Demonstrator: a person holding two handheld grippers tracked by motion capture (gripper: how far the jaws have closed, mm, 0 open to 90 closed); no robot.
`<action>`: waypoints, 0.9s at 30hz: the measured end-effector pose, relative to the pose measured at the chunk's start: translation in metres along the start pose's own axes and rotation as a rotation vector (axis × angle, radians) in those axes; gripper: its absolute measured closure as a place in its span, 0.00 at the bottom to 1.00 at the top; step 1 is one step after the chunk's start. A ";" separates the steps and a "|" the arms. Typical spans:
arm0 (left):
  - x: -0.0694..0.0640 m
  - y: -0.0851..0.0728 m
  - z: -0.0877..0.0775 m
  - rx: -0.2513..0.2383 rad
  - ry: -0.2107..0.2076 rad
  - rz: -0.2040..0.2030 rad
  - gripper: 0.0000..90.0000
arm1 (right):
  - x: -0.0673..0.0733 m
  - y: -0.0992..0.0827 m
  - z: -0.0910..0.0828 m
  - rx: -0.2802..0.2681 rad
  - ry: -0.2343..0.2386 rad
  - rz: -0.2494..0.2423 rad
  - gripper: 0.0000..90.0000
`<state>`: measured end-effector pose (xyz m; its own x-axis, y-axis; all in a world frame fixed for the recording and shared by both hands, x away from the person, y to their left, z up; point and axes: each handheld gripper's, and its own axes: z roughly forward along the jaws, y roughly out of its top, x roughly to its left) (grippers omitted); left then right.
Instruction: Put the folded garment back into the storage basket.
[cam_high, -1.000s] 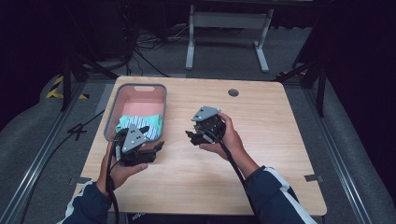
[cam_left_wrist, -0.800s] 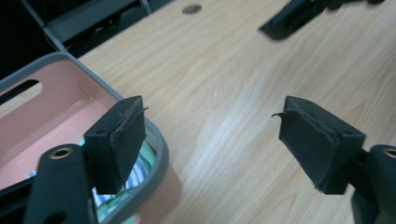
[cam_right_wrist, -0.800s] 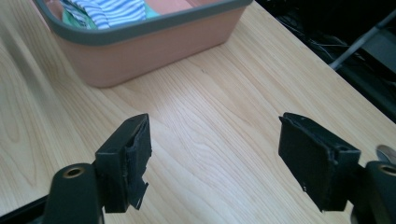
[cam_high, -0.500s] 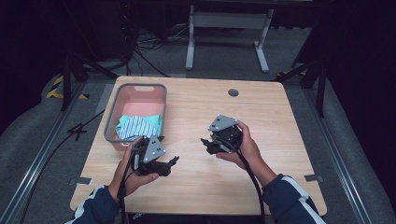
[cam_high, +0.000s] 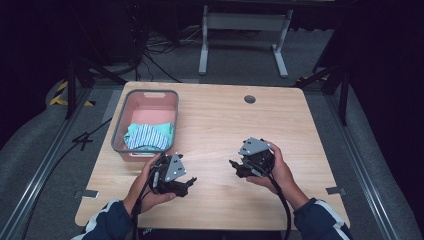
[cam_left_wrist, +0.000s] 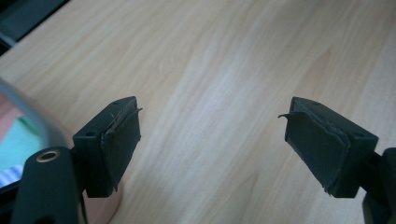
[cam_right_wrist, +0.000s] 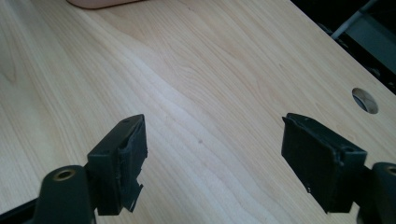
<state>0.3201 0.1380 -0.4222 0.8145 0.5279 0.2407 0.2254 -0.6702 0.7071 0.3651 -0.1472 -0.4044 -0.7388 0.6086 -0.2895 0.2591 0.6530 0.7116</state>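
A pink basket with a grey rim stands at the table's left and holds a folded green and white striped cloth. My left gripper is held low over the wood just in front of the basket, open with nothing between its jaws. The basket rim and a bit of cloth sit at the left edge of the left gripper view. My right gripper hovers over the table's middle right, pointing left, also open and empty.
The light wooden table has a round cable hole near its far edge, also seen from the right gripper. A corner of the pink basket lies at the top of the right gripper view. Dark floor, cables and a metal stand surround the table.
Both hands have drawn back toward the near edge and to the right, away from the basket. Both grippers stay open and empty.
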 end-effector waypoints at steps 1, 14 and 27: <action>-0.002 -0.002 0.003 0.009 -0.002 0.009 0.21 | 0.000 -0.004 -0.001 -0.003 0.003 -0.001 0.26; -0.009 -0.017 0.022 0.039 -0.083 0.000 0.20 | -0.008 -0.053 -0.016 0.008 -0.002 0.046 0.26; -0.009 -0.021 0.044 0.054 -0.160 -0.002 0.19 | -0.017 -0.118 -0.027 0.045 0.016 0.167 0.26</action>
<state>0.3317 0.1247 -0.4681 0.8879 0.4421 0.1271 0.2521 -0.6989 0.6693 0.3304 -0.2466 -0.4662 -0.6929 0.7034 -0.1587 0.4069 0.5632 0.7192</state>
